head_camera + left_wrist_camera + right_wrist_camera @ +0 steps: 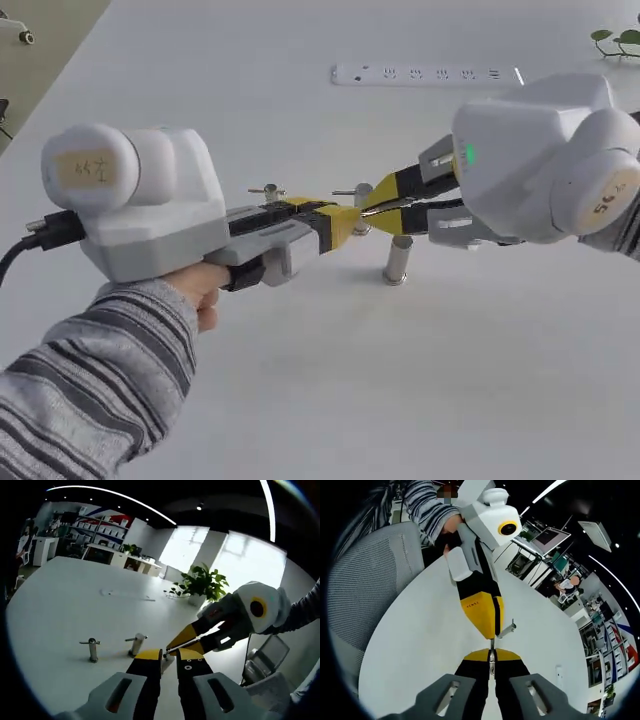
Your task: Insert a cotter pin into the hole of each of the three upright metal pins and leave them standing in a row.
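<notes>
The loose cotter pin (492, 646) hangs in the air above the counter (400, 400), clamped in the jaws of the right gripper (385, 207), its free end reaching the tips of the left gripper (345, 222). The left jaws are drawn almost together, and I cannot tell whether they pinch that end. The pin looks like light, thin, springy wire, slick and easily twisted, so a hold near its looped head seems wisest. In the head view, the bare metal pin (398, 262) stands at 5 o'clock from the meeting tips. Two fitted metal pins (93, 650) (137, 645) stand beyond. That makes three upright pins, three cotter pins. One power strip (425, 74) lies at 12 o'clock.
</notes>
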A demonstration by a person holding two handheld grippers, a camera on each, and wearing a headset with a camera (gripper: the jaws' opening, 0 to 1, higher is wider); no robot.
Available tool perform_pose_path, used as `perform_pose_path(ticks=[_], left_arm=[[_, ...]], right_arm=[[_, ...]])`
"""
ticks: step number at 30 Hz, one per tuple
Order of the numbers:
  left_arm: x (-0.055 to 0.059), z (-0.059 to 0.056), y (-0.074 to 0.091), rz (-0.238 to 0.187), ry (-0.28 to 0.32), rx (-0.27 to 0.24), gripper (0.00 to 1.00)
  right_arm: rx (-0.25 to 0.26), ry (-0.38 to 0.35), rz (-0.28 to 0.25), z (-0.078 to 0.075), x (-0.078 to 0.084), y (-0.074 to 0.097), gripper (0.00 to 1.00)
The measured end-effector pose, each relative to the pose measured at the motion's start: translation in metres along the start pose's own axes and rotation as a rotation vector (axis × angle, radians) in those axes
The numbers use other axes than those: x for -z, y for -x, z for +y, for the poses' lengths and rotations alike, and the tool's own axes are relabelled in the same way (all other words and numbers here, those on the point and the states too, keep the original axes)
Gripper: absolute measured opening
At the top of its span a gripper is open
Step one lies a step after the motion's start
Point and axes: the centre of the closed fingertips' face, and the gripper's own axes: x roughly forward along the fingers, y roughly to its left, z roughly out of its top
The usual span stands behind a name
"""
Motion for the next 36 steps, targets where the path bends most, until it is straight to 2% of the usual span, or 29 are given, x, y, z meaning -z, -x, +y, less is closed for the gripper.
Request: perform_pose_path(ticks=[8,14,21,23,25,28,31,34,36], left_arm=[[0.001,0.000,0.000,-0.008,0.033,0.001,0.00],[0.001,0.001,0.000,-0.014,0.047,0.001,0.00],[0.003,-0.001,0.002,-0.007,-0.045,0.010,0.00],[0.005,-0.002,0.002,0.007,-0.081,0.013,0.00],[0.007,-0.004,0.002,0.028,-0.149,0.014,0.00],[0.010,-0.006,0.001,0.047,-0.198,0.024,0.00],[0.010,-0.008,0.001,0.051,-0.241,0.046,0.00],[0.011,-0.009,0.002,0.051,-0.292,0.062,0.00],[0.014,-0.009,0.003,0.053,-0.296,0.071,0.00]], right_arm=[[0.010,-0.004,-0.019,-0.001,-0.007,0.001,0.00],[0.016,-0.016,-0.021,-0.001,-0.007,0.002,0.00],[0.000,-0.082,-0.037,0.002,-0.008,0.000,0.00],[-0.015,-0.120,-0.042,0.004,-0.007,0.000,0.00],[-0.026,-0.160,-0.049,0.005,-0.006,0.000,0.00],[-0.046,-0.250,-0.063,0.007,-0.003,0.001,0.00],[-0.081,-0.360,-0.091,0.010,0.002,0.002,0.00],[-0.115,-0.511,-0.076,0.014,0.011,0.005,0.04],[-0.119,-0.553,-0.104,0.015,0.010,0.006,0.04]])
